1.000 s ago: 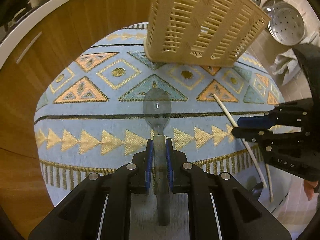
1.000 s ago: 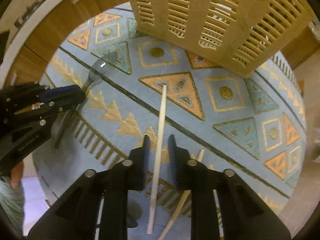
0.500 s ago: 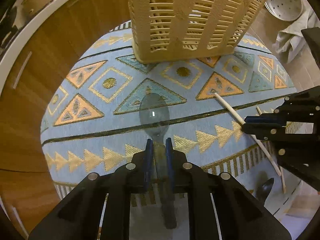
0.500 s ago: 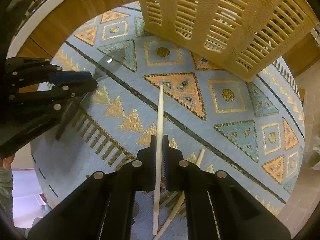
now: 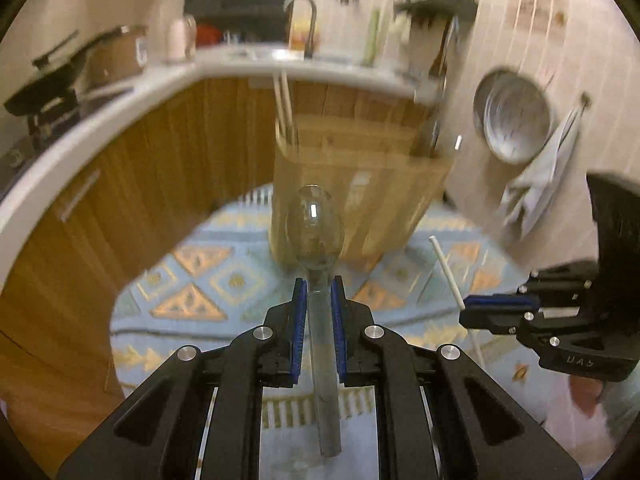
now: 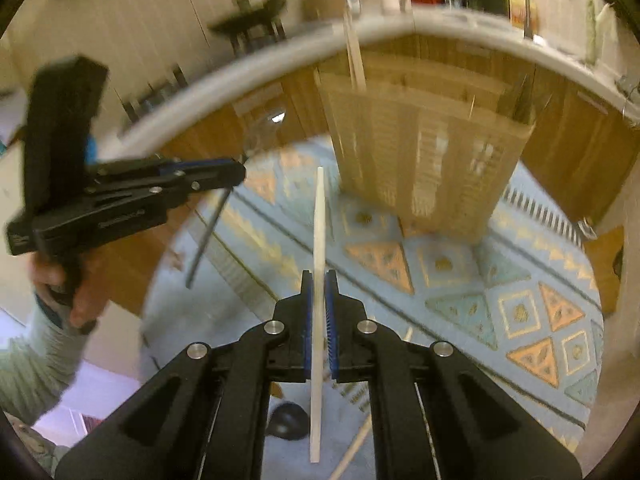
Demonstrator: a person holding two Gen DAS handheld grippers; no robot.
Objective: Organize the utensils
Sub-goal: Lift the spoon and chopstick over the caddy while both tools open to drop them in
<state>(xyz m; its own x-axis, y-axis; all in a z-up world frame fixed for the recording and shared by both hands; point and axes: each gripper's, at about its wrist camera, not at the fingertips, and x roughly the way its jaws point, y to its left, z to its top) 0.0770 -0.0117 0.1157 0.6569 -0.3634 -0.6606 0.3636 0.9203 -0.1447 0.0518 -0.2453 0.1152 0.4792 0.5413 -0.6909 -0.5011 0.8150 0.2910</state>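
My left gripper (image 5: 318, 284) is shut on a clear grey plastic spoon (image 5: 315, 232), held lifted with its bowl pointing at the beige slotted utensil basket (image 5: 356, 184). My right gripper (image 6: 319, 278) is shut on a pale chopstick (image 6: 319, 240), lifted off the cloth and pointing toward the basket (image 6: 424, 152). Each gripper shows in the other's view: the right gripper (image 5: 500, 314) at the right, the left gripper (image 6: 224, 174) at the left with the spoon (image 6: 260, 128). The basket holds a pair of chopsticks (image 5: 284, 108) and some dark utensils.
A blue patterned cloth (image 6: 500, 280) covers the table. Another chopstick (image 6: 360, 440) and a dark spoon (image 6: 288, 420) lie on it near my right gripper. Wooden cabinets (image 5: 140, 168) and a white counter stand behind. A metal bowl (image 5: 516, 120) and a towel hang on the wall.
Both grippers have lifted and tilted up from the cloth, carrying the spoon and the chopstick. The right gripper closed on the chopstick a second ago. The view is blurred from motion.
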